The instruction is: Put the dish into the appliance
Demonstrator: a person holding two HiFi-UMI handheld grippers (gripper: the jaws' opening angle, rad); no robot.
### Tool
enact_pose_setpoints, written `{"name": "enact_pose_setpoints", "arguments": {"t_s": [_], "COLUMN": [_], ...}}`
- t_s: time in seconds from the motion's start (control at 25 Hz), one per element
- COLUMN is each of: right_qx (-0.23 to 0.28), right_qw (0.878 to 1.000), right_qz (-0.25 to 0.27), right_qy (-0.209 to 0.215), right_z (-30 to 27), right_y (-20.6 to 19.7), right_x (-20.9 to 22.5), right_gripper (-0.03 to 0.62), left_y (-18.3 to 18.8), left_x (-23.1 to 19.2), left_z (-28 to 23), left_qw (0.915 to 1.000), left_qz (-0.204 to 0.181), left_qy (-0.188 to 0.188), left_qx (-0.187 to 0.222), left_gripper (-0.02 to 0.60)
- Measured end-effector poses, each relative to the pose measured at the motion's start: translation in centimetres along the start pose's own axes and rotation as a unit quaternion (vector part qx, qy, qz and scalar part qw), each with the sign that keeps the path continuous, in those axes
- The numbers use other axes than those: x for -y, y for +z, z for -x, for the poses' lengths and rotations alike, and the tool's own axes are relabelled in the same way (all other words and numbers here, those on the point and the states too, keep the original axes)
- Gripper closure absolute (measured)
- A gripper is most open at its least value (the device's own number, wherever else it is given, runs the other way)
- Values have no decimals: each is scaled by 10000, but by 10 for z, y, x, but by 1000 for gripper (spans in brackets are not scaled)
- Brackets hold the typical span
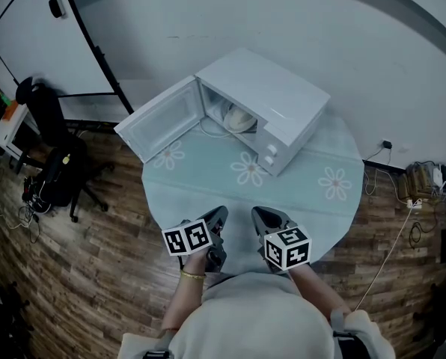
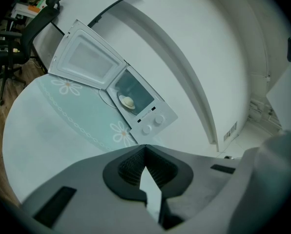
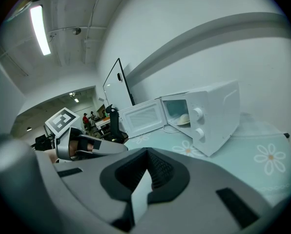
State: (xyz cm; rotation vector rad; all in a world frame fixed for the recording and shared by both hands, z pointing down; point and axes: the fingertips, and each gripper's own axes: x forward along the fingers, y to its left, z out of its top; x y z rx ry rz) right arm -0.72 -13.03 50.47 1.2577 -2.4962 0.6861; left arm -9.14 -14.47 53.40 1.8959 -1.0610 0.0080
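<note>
A white microwave (image 1: 272, 103) stands at the back of the round table (image 1: 208, 189), its door (image 1: 159, 122) swung wide open to the left. A pale dish (image 1: 238, 118) sits inside the cavity; it also shows as the dish (image 2: 128, 102) in the left gripper view and the dish (image 3: 184, 119) in the right gripper view. My left gripper (image 1: 221, 214) and right gripper (image 1: 259, 215) hover side by side over the table's near edge, well short of the microwave. Both are shut with nothing between the jaws. The left gripper (image 2: 145, 152) points at the microwave (image 2: 150, 118).
A black office chair (image 1: 55, 163) stands on the wood floor to the left, below a whiteboard (image 1: 36, 36). Cables and a power strip (image 1: 421, 182) lie on the floor at right. The tablecloth carries flower prints (image 1: 249, 169).
</note>
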Motion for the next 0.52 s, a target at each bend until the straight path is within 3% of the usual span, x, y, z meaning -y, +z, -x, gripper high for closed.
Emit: {"name": "enact_pose_setpoints", "arguments": {"t_s": [0.52], "right_qx": [-18], "right_qw": [10000], "right_qz": [9], "right_qy": [23], "right_z": [-2], "right_y": [-2], "right_x": [-2], "right_gripper": [588], "left_y": [-5], "left_x": [3], "left_z": [-4], "left_qw": [9999], "left_qz": [25], "left_qy": [-79], "left_qx": [-61], "left_gripper": [569]}}
